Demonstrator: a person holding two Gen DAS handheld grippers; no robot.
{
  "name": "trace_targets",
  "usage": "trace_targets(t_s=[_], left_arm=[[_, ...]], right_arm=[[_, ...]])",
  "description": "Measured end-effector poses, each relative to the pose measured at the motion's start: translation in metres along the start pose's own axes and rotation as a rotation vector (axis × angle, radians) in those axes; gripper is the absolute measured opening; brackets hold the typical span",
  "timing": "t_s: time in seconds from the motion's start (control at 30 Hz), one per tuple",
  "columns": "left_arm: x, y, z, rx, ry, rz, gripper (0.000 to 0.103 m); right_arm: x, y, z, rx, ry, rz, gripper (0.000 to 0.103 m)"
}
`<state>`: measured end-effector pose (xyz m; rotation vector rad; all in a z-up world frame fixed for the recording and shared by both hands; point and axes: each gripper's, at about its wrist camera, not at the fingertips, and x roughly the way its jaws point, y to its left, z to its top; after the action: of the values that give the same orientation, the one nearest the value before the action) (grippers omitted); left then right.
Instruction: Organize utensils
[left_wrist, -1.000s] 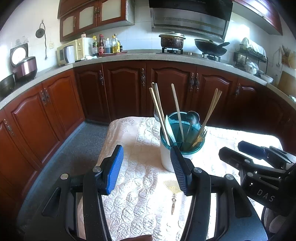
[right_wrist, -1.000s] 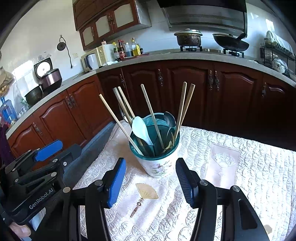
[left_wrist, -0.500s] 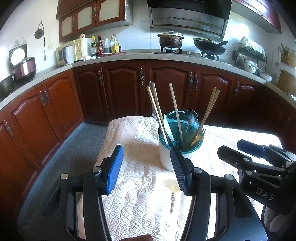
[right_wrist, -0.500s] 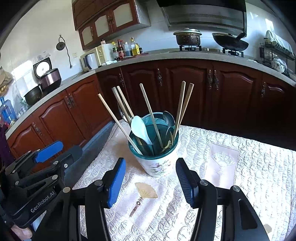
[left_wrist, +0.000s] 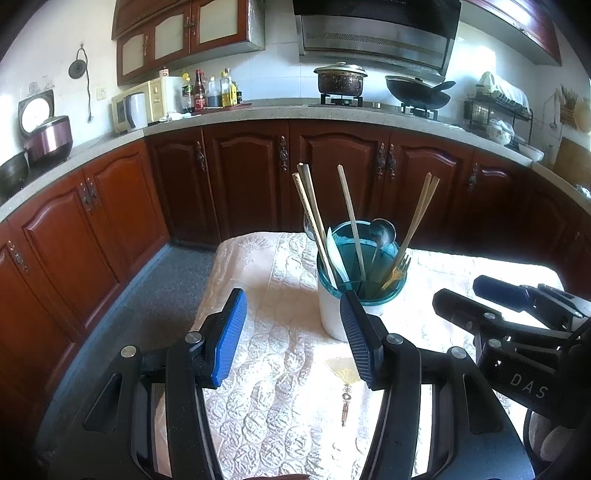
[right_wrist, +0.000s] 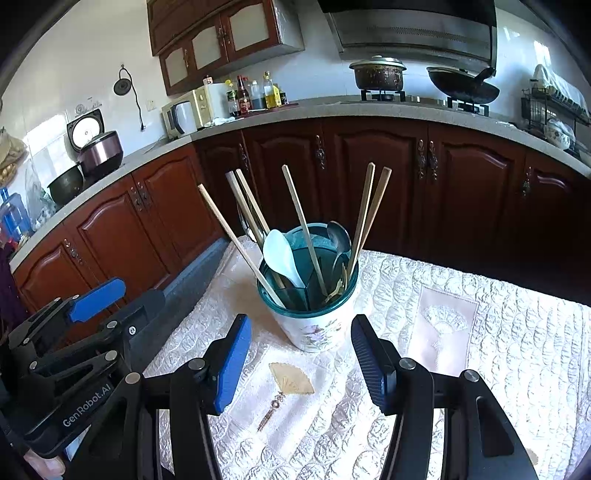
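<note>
Item: left gripper (left_wrist: 293, 332), jaws well apart, holding nothing, poised over the quilted tablecloth (left_wrist: 273, 406) short of the holder, likely a waiting posture with no utensil left lying on the cloth. Item: utensil holder (right_wrist: 314, 321), white with teal rim and floral print, upright near the middle of the cloth, apparently split into compartments so that types stay sorted. Contents, left to right in the right wrist view: one lone chopstick (right_wrist: 236, 240) leaning far left, long axis diagonal, tip up and outward; paired chopsticks (right_wrist: 247, 206) tilted left; white spoon (right_wrist: 282, 258), bowl uppermost; single chopstick (right_wrist: 301, 221) near vertical; dark ladle (right_wrist: 338, 236), bowl up; paired chopsticks (right_wrist: 369, 210) tilted right; a gold fork (left_wrist: 399, 267), tines up, compartment unclear. Item: right gripper (right_wrist: 301, 356), jaws apart and empty, holder just ahead, not touching.
</note>
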<state>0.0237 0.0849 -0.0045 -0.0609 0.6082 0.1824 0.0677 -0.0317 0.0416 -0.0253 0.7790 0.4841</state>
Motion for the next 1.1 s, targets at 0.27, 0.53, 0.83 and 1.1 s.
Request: trace_targets(t_s=[0.27,0.53,0.83,1.1], left_arm=[[-0.0002,0.0,0.0003,0.005,0.002,0.0,0.052],[0.001,-0.0026,0.0005,0.013,0.002,-0.005,0.052],[0.0013,-0.0024,-0.0004,0.013,0.007,-0.004,0.052],[0.0018,-0.0028,-0.0008,0.014,0.01,-0.006,0.052]], right_arm=[[0.0018,-0.0004,-0.001,0.004,0.008,-0.003,0.054],[0.0028,0.0,0.0003,0.001,0.008,-0.003,0.054],[0.005,-0.0011,-0.0023,0.0,0.019,-0.009,0.054],[0.005,0.0003,-0.0017,-0.002,0.018,-0.004,0.054]])
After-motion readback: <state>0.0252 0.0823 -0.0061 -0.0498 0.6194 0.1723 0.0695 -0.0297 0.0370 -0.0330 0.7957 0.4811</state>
